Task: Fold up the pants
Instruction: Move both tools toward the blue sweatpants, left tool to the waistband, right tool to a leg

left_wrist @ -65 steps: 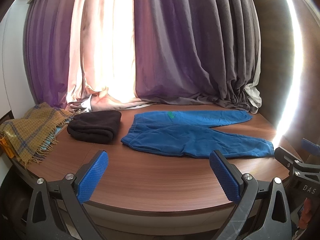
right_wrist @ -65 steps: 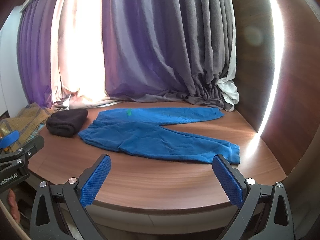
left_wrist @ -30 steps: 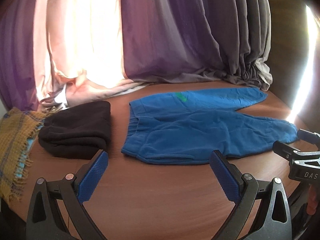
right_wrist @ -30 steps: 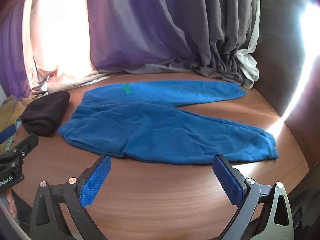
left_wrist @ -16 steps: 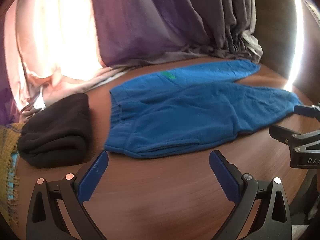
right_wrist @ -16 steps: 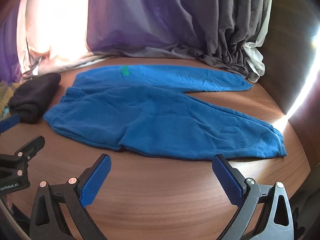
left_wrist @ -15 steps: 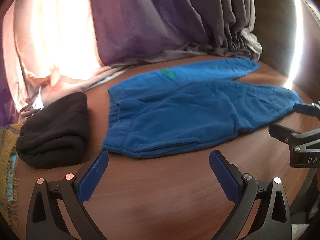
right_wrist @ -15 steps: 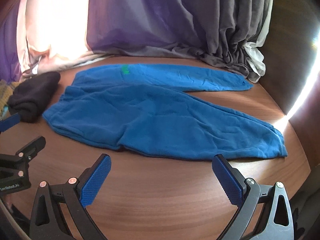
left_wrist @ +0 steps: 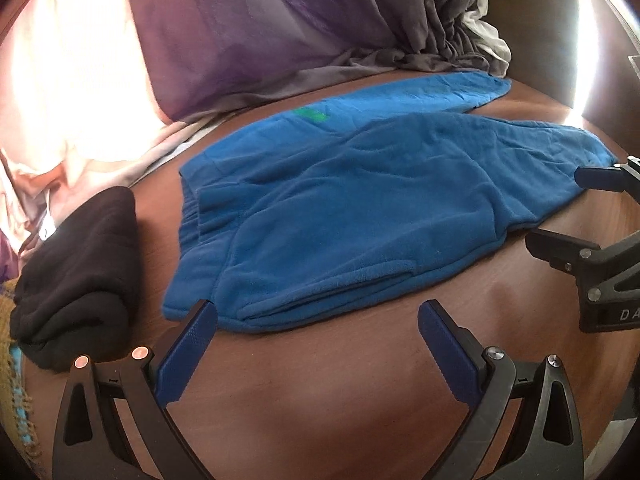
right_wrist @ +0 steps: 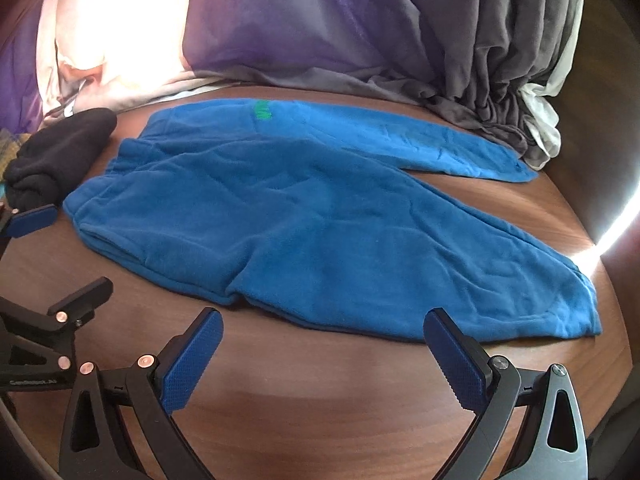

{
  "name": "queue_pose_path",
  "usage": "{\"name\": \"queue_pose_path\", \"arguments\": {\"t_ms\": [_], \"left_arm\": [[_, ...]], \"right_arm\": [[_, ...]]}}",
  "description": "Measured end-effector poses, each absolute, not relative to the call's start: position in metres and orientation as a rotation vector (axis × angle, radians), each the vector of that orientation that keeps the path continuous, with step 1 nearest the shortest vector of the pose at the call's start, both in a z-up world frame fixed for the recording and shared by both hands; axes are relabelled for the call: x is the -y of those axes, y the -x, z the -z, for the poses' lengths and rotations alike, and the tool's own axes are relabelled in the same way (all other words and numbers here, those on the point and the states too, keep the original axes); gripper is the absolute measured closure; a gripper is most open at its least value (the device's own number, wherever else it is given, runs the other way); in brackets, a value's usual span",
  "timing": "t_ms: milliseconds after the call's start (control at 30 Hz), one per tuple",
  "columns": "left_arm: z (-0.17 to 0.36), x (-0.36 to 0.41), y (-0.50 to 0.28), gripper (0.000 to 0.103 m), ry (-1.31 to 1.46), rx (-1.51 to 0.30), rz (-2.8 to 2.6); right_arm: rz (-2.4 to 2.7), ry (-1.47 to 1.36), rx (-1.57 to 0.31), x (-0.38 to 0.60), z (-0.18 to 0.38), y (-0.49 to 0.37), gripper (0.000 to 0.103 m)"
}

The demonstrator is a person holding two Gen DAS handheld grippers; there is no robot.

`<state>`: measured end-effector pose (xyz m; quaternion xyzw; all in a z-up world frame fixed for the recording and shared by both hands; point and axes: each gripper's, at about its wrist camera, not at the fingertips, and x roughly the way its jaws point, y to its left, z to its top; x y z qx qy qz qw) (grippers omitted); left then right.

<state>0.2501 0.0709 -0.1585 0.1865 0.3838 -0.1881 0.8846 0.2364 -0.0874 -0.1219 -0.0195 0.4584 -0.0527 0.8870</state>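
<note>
Blue pants (right_wrist: 320, 216): flat on wooden table (right_wrist: 320, 400), legs splayed
Left gripper (left_wrist: 316, 344): jaws apart, at waistband corner
Right gripper (right_wrist: 320, 352): jaws apart, empty, near leg hem
Black garment (left_wrist: 76, 280): folded, beside waistband

Pants (right_wrist: 320, 216) are lying flat on a round wooden table (right_wrist: 320, 400), waistband pointing to nine o'clock, legs spreading toward three. A folded dark garment (right_wrist: 60, 152) is sitting just beside the waistband at nine o'clock. Curtains (right_wrist: 360, 20) are hanging behind at twelve o'clock, their hem touching the far leg's cuff.
</note>
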Motion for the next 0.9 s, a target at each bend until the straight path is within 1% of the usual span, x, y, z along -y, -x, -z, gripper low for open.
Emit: {"name": "queue_pose_path", "arguments": {"t_ms": [533,833,900], "left_arm": [[0.171,-0.06,-0.264,0.001,-0.455,-0.78,0.402],[0.165,-0.057,-0.268,0.001,-0.436,-0.753,0.403],[0.165,-0.056,-0.268,0.004,-0.437,-0.735,0.401]], "right_arm": [[0.106,0.067,-0.965,0.085,0.136,-0.255,0.003],[0.126,0.06,-0.949,0.089,0.135,-0.264,0.003],[0.132,0.058,-0.936,0.091,0.133,-0.266,0.004]]}}
